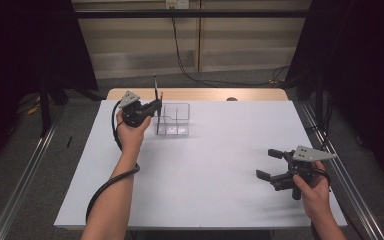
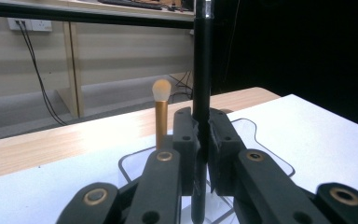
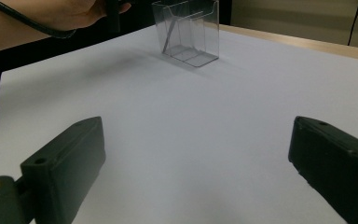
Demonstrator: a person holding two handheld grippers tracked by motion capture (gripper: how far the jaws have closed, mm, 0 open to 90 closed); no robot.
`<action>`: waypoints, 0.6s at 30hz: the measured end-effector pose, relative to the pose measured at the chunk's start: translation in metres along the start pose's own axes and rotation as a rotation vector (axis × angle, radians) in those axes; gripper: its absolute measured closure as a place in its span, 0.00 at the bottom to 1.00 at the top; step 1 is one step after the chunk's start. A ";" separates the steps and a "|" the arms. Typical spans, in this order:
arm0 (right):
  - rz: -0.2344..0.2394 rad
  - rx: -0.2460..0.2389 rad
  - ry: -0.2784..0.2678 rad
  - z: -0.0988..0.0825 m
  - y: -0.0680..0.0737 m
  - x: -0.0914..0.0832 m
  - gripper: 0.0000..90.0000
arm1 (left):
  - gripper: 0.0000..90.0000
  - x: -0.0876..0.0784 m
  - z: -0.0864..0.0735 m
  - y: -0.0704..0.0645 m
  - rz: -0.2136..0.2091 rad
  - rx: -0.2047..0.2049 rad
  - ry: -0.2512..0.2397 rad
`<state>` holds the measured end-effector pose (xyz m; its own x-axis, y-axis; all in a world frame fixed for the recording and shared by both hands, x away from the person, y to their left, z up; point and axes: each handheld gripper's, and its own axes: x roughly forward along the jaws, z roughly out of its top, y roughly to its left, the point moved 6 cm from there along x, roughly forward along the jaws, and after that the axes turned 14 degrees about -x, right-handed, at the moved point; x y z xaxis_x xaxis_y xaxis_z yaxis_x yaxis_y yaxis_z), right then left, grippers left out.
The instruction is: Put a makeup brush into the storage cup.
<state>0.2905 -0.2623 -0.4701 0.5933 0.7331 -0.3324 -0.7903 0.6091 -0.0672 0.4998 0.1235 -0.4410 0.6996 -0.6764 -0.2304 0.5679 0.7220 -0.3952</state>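
White table [image 1: 200, 170]; L gripper [image 2: 200, 140] pinches black stick [image 2: 202, 70].

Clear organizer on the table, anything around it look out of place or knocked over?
Nothing stands out. The clear organizer stands upright on the white table. The left claw is shut on a black stick, held upright beside a gold brush.

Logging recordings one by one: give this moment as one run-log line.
left gripper: shut on black stick, upright | right gripper: open, empty | clear organizer: beside left gripper
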 end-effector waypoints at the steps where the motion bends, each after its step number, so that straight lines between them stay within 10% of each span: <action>1: -0.001 0.000 0.001 0.000 0.000 0.000 0.04 | 0.92 0.000 0.000 0.000 0.000 0.002 0.001; 18: 0.001 0.000 -0.003 0.001 0.001 0.001 0.04 | 0.92 0.000 -0.008 0.001 0.004 -0.001 0.010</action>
<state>0.2900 -0.2609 -0.4693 0.5926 0.7349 -0.3298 -0.7911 0.6079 -0.0669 0.4965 0.1230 -0.4482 0.6976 -0.6746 -0.2414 0.5645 0.7250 -0.3947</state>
